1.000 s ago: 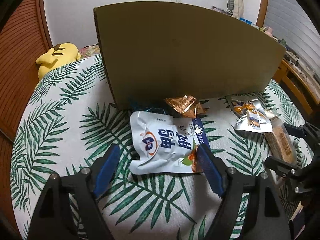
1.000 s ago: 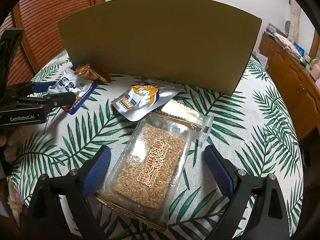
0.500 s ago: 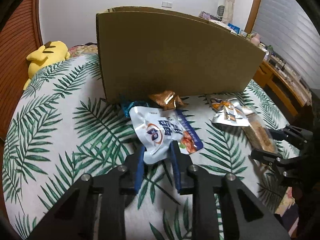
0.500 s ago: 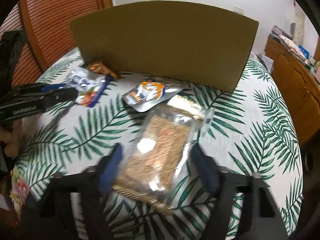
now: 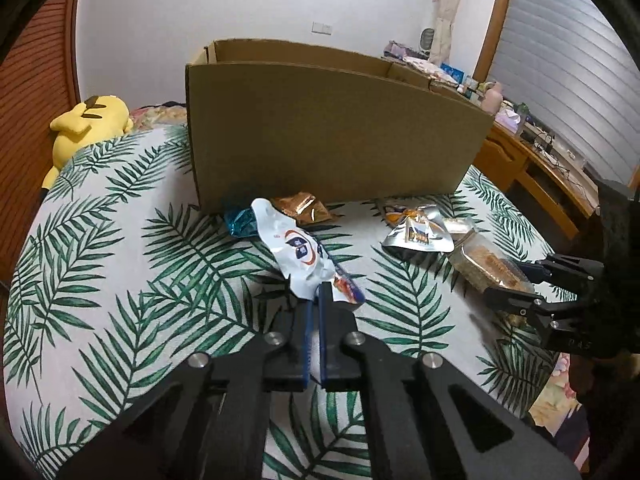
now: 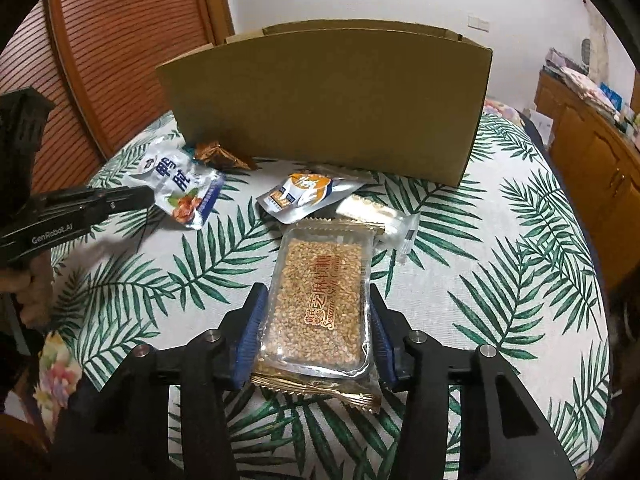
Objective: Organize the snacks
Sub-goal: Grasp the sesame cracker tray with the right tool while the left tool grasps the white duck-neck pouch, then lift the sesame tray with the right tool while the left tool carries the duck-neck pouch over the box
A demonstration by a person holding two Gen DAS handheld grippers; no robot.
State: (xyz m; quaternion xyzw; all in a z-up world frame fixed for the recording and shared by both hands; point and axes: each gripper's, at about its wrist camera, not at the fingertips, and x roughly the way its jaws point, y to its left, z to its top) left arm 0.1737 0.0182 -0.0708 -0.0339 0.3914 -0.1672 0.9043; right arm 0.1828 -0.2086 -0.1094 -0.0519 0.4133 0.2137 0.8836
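Observation:
My left gripper (image 5: 316,298) is shut on the lower edge of a white snack pouch (image 5: 298,250), which hangs tilted just above the leaf-print tablecloth (image 5: 120,260). The right wrist view shows the same left gripper (image 6: 140,198) and white pouch (image 6: 180,184) at the left. My right gripper (image 6: 316,320) has its jaws closing on a clear sesame candy pack (image 6: 320,280), with the blue pads pressing both long sides. From the left wrist camera, the right gripper (image 5: 516,282) and sesame pack (image 5: 488,266) are at the right. An open cardboard box (image 5: 340,140) (image 6: 320,100) stands behind.
A silver and orange pouch (image 6: 304,194), a clear wrapped bar (image 6: 380,212), a brown wrapper (image 5: 300,208) and a blue wrapper (image 5: 240,222) lie before the box. A yellow plush toy (image 5: 88,120) is at far left; wooden cabinets (image 6: 592,168) are at right.
My left gripper shut on the white pouch and raised its near edge off the cloth. My right gripper narrowed from wide open onto the sesame pack's sides. Both cameras rose and pulled back slightly.

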